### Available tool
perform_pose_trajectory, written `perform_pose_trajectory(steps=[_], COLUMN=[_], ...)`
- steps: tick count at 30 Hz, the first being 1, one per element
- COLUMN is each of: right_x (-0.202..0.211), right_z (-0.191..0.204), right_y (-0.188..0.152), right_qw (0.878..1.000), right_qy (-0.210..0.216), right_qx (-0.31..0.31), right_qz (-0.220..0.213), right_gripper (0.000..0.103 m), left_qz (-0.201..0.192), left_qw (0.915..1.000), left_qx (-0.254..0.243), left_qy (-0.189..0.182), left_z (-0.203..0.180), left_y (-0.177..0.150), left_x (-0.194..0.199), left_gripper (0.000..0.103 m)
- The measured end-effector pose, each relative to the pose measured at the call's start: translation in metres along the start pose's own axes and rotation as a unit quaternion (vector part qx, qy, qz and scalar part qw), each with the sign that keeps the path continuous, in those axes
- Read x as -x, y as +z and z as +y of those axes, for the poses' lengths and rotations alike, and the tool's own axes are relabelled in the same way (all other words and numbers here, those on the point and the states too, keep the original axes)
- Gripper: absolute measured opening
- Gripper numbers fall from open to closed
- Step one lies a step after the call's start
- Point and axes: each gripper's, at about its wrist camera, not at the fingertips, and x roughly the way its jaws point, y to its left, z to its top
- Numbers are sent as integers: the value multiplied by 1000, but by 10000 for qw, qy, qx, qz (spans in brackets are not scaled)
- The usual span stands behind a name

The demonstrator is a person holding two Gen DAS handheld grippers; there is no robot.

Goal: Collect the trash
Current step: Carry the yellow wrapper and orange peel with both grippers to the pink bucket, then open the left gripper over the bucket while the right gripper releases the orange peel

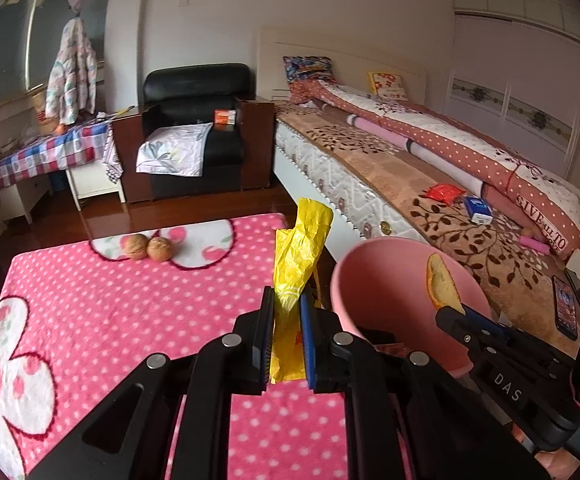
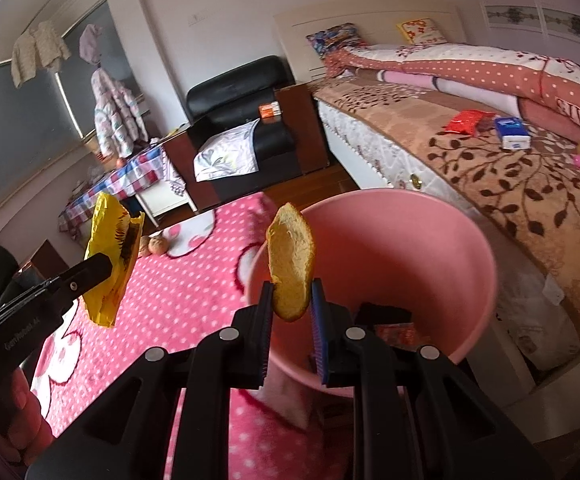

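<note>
Yellow wrapper: a crumpled plastic bag [image 1: 300, 252] stands up between the pads of the left gripper [image 1: 287, 304], which are closed narrowly on its lower part; it hangs above the pink dotted blanket [image 1: 129, 312], just left of the bin.
Orange peel: a curved piece of peel [image 2: 292, 264], pale pith facing the camera, is pinched at its lower edge by the right gripper [image 2: 292, 306], held over the near rim of the bin.
Left gripper pose: angled downward, fingers pointing forward over the blanket; in the right wrist view it [image 2: 123, 248] shows at the left with the bag clamped.
Right gripper pose: angled downward toward the bin's mouth; in the left wrist view it [image 1: 456, 312] reaches in from the right.
Pink bin: a round plastic bucket [image 2: 430, 248] standing between the blanket and the bed [image 2: 490, 168].
Bin contents: something dark and a red-orange wrapper [image 2: 398, 334] lie at the bottom; more I cannot make out.
Blanket: two walnuts [image 1: 147, 247] lie side by side at its far edge.
Bed top: a red packet [image 1: 446, 192] and a blue-and-white box [image 1: 478, 210] near each other.
</note>
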Motion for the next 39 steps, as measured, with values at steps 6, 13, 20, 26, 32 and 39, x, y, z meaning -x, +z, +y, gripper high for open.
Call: perform_pose_trajectory(steps=[6, 13, 20, 26, 32, 39], right_x=[0, -3, -8, -17, -26, -42], right_z=[-17, -33, -50, -61, -67, -68], right_y=[2, 5, 5, 6, 6, 6], right_qw=[9998, 9993, 9984, 9978, 9973, 9967], right_qy=[-138, -287, -423, -493, -539, -577], right_qx=[-117, -239, -365, -429, -444, -408], right_qz=[-10, -1, 45, 125, 237, 401], right_gripper=[19, 19, 19, 19, 19, 19], left_qz=[76, 197, 344, 542, 807, 1105], left_qw=[9998, 9989, 9972, 9950, 9926, 9895], left_qx=[-102, -217, -272, -296, -288, -261], left_qy=[-153, -358, -598, -781, -863, -895], left_z=[-18, -39, -54, -66, -72, -75], left_y=[4, 5, 6, 5, 2, -3], left_x=[-13, -29, -46, -65, -83, -105], left_gripper=[12, 12, 12, 12, 12, 12])
